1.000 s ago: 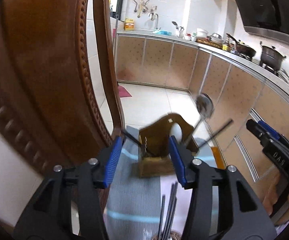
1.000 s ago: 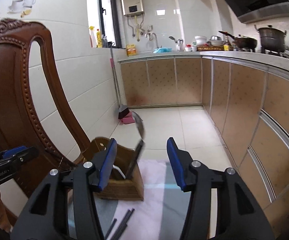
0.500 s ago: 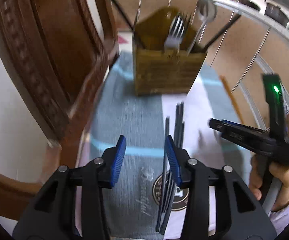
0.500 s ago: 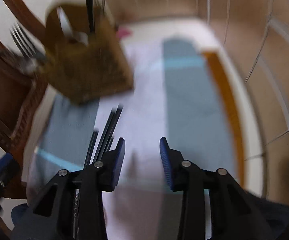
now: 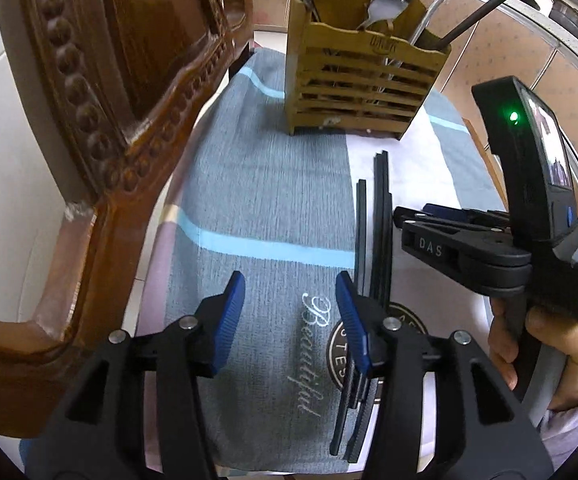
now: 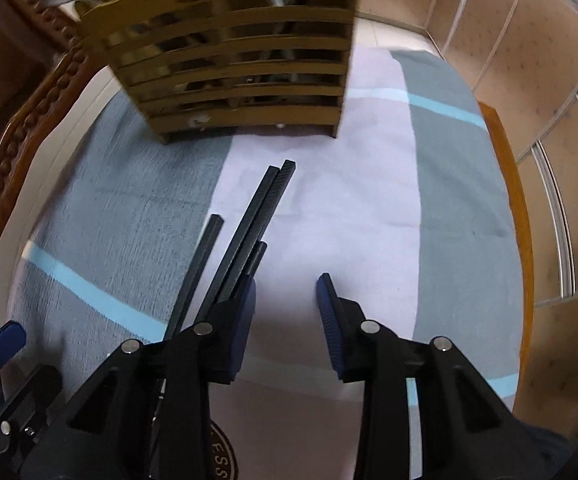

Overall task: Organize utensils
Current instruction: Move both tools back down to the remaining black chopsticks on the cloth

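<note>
A slatted wooden utensil holder (image 5: 363, 80) stands at the far end of a grey and white cloth (image 5: 261, 208). It holds forks, a spoon and dark sticks. Several black chopsticks (image 5: 379, 216) lie loose on the cloth before it, also in the right wrist view (image 6: 249, 224). My left gripper (image 5: 291, 312) is open and empty, low over the cloth, just left of the chopsticks. My right gripper (image 6: 285, 308) is open and empty, its left pad beside the chopsticks' near ends; it also shows in the left wrist view (image 5: 409, 216). The holder shows close in the right wrist view (image 6: 241, 64).
A carved wooden chair back (image 5: 121, 80) rises close along the left edge of the cloth. The wooden table edge (image 6: 517, 240) shows on the right. Kitchen cabinets (image 6: 509, 40) stand beyond.
Both grippers have tilted down from looking across the kitchen to looking at the cloth. They have come down closer to the chopsticks, and the right gripper has moved in beside them.
</note>
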Demonstrator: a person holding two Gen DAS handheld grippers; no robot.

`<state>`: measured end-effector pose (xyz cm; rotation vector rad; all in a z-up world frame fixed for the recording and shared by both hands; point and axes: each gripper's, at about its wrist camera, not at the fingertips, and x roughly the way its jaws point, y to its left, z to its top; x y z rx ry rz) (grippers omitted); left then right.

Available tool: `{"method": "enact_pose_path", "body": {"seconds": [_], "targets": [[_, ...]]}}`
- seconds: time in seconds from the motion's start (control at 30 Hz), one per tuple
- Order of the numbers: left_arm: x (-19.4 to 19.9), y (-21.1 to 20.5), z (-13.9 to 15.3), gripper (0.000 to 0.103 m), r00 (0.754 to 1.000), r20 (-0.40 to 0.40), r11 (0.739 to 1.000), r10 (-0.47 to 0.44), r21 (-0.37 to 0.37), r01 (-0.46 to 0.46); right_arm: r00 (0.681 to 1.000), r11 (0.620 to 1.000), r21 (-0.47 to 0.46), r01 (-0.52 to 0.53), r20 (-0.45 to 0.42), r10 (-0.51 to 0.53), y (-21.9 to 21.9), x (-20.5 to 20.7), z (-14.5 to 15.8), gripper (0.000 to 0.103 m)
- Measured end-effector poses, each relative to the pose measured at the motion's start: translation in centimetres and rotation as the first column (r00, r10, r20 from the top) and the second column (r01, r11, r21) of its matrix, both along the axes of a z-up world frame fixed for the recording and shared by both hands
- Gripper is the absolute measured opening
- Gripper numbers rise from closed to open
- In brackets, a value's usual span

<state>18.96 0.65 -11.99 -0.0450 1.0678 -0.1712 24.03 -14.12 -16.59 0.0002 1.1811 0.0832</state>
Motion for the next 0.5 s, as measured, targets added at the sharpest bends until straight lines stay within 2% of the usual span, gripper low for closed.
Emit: {"method": "enact_pose_path", "body": {"seconds": [0.13, 0.23, 0.37, 0.5], "targets": [[-0.2, 0.1, -0.1, 0.048, 1.000, -0.012, 1.000, 0.008, -0.005, -0.008, 0.999, 0.991, 0.124, 0.039, -0.028, -0.035, -1.1, 0.0, 0.3, 0.035], [-0.4, 0.2, -0.3, 0.049, 1.000, -0.021, 1.000, 0.010, -0.001, -0.010, 0.999, 0.995, 0.103, -0.003, -0.031, 0.006, -0.2, 0.2, 0.1, 0.035], [-0.6, 0.2, -0.5, 0.049, 1.000, -0.027, 1.000, 0.009, -0.002, -0.009, 0.998, 0.998, 0.029, -0.063, -0.024, 0.063, 1.4, -0.5, 0.3, 0.035], [-0.9, 0.3, -0.6, 0.050, 0.999, -0.033, 1.000, 0.004, -0.002, -0.004, 0.994, 0.996, -0.020, -0.090, -0.056, 0.089, 1.8, -1.2, 0.6, 0.033]]}}
